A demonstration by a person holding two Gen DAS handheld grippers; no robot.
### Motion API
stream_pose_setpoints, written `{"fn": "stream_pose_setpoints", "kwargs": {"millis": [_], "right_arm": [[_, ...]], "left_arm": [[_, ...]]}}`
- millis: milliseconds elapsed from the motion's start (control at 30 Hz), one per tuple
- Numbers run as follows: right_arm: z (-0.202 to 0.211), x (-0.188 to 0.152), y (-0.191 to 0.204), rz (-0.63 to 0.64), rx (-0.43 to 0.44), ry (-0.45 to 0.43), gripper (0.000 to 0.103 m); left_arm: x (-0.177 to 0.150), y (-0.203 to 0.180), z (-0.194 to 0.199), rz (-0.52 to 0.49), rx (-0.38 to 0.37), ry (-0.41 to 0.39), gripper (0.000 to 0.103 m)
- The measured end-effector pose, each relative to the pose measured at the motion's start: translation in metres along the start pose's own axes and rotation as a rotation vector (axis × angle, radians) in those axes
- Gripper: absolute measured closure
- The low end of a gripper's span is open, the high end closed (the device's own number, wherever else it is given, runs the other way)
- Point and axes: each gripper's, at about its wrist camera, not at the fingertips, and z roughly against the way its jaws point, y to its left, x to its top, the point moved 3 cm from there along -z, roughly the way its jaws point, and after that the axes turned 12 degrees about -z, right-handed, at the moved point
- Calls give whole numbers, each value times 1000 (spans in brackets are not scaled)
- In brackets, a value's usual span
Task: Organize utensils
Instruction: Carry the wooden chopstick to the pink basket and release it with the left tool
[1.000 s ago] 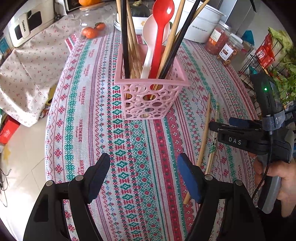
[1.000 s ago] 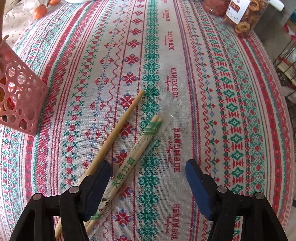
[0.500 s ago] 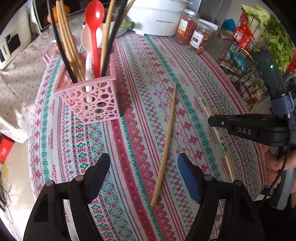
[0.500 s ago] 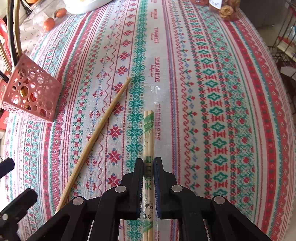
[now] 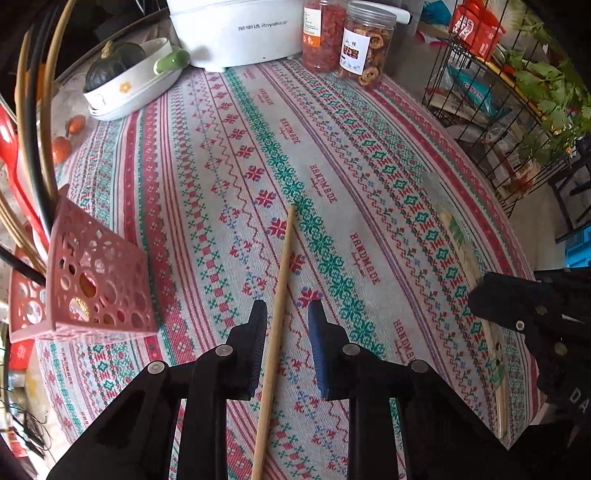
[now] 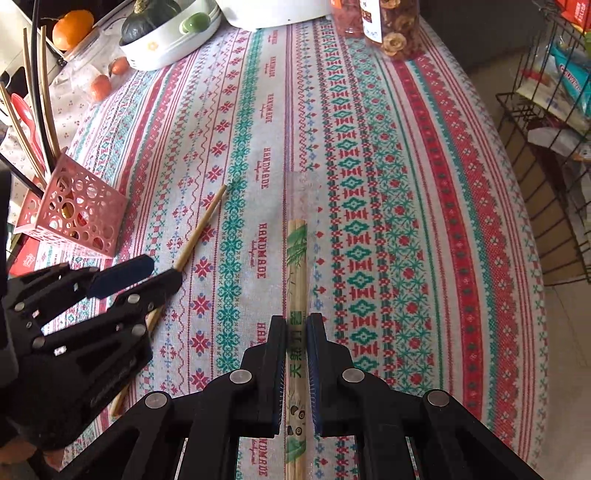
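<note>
Right gripper (image 6: 296, 369) pinches the wrapped chopsticks (image 6: 296, 273), lying well right of the pink basket (image 6: 74, 214). Left gripper (image 5: 283, 354) straddles a bare chopstick (image 5: 277, 314) between them, jaws parted. Both look light, stiff and slippery; mid-shaft grips seem best.

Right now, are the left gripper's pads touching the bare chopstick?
Apart. The left wrist view shows tablecloth on both sides of the bare chopstick, between it and the left gripper pads.

Home kitchen: cooker (image 5: 236, 29), jars (image 5: 365, 55), veg rack (image 5: 517, 122).
</note>
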Motion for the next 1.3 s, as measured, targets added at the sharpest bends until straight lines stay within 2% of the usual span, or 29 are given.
{"fn": "stream_pose_setpoints", "kwargs": {"millis": [133,200,267,467,700,867,967,1100,1300], "right_arm": [[-13,0,1,-8,-9,6,94],[-13,0,-2,-15,-9,9,94],[-13,0,-5,-16,-9,9,94],[-10,0,-1,-12,-8,0,94],[5,-1,12,-10,23,-45,94],[20,1,28,1,53,-102,94],[28,2,40,11,76,-137,94],[39,2,56,32,95,-187,94],[55,2,77,43,140,-254,94]], "left_arm": [[14,4,-18,-11,27,27,86],[15,6,-28,-4,21,52,88],[16,8,-29,2,-3,35,96],[12,5,-23,-20,29,26,97],[-4,3,28,-73,31,-106,97],[-30,9,81,-82,34,-211,97],[-47,20,113,-78,63,-273,97],[-65,47,156,-1,66,-376,97],[-82,94,223,161,64,-582,97]]}}
